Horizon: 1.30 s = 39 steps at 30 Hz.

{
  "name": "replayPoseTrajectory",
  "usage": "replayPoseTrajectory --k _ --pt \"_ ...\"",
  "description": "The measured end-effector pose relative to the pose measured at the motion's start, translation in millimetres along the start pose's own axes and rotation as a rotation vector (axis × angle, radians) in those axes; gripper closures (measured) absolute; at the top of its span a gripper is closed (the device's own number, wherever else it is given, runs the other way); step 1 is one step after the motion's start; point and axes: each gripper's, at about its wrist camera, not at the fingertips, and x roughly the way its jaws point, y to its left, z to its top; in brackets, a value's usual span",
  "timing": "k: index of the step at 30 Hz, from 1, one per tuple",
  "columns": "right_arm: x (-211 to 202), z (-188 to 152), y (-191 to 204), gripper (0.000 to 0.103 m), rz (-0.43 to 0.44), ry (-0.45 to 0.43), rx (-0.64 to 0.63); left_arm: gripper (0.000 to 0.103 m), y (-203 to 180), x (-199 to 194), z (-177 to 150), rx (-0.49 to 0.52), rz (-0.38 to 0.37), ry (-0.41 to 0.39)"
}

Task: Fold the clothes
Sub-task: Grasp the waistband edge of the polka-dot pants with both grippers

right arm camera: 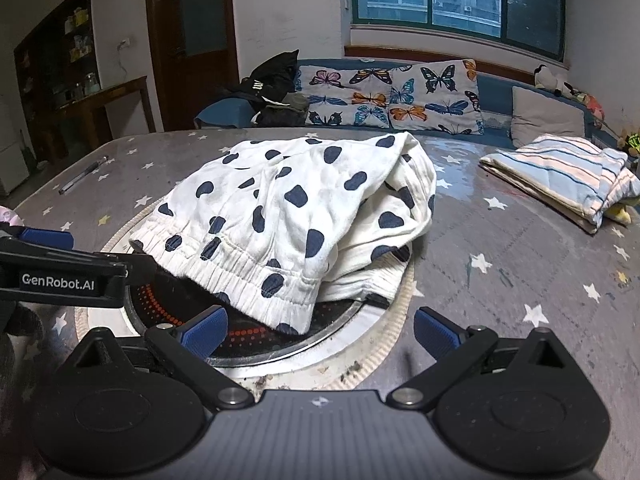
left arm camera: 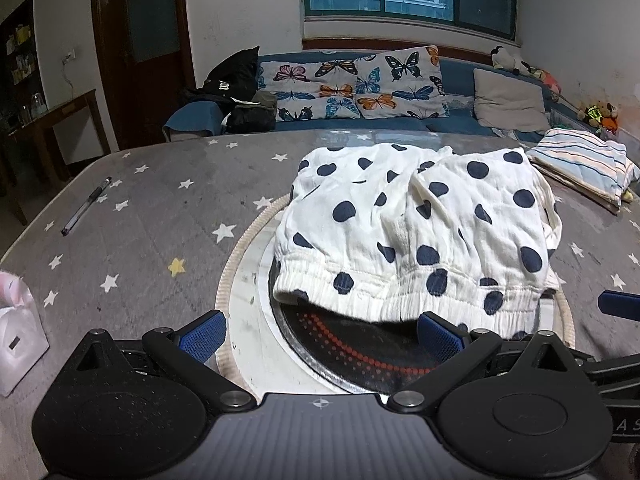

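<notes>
My left gripper (left arm camera: pixel 322 338): fingers spread wide, nothing between the blue pads (left arm camera: pixel 203 336). It hovers low at the near edge of the round cooktop (left arm camera: pixel 360 354) set into the table.

My right gripper (right arm camera: pixel 320 334): likewise released, pads apart and empty, just beside the left one, whose black body crosses the left edge of the right wrist view.

White shorts with navy spots (left arm camera: pixel 416 224) lie in a loose heap on the cooktop, elastic waistband (left arm camera: pixel 400 300) toward me, its near edge drooping over the dark glass with red dot rings. From the right wrist view the shorts (right arm camera: pixel 296 216) are doubled over on their right side, layers stacked unevenly.

Table covered by grey cloth with white stars (left arm camera: pixel 152 216). A pen (left arm camera: pixel 86 206) lies far left, well apart from the shorts. A folded striped garment (right arm camera: pixel 560 176) sits at the far right of the table. Behind the table: blue sofa with butterfly cushions (left arm camera: pixel 352 84).
</notes>
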Motion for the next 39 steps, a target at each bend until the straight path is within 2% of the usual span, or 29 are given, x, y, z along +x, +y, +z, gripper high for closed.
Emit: replayPoseTrajectory --k 14,17,21,23,29,30,31,32,34,39 --pt "14.3 10.5 -7.5 0.020 0.022 0.009 0.020 0.001 16.9 21.3 21.4 -0.013 0.049 -0.021" --pt "17.0 12.6 -10.0 0.024 0.032 0.012 0.027 0.007 21.3 26.5 25.1 -0.008 0.044 -0.027" --pt "19.5 16.7 -9.5 0.031 0.073 0.011 0.023 0.021 27.6 35.0 26.5 -0.015 0.038 -0.017" --pt "21.7 19.2 -8.6 0.037 0.087 0.011 0.021 0.027 31.5 39.4 27.6 -0.024 0.022 -0.009" --pt "36.4 22.3 -14.6 0.061 0.121 0.039 0.069 0.030 38.0 52.0 32.0 -0.035 -0.056 0.014" --pt "38.4 22.3 -15.6 0.062 0.125 0.044 0.073 0.033 37.4 54.1 32.5 -0.028 -0.064 0.018" --pt "39.7 21.9 -16.3 0.065 0.127 0.047 0.075 0.042 36.3 56.9 32.7 -0.021 -0.061 0.027" --pt "40.5 21.6 -17.0 0.071 0.131 0.049 0.077 0.047 36.3 59.9 32.8 -0.021 -0.067 0.038" --pt "40.7 20.9 -18.4 0.077 0.143 0.050 0.082 0.064 37.8 65.4 31.9 -0.036 -0.103 0.061" --pt "37.0 21.5 -21.1 0.087 0.156 0.041 0.094 0.086 39.6 67.9 30.2 -0.047 -0.150 0.070"
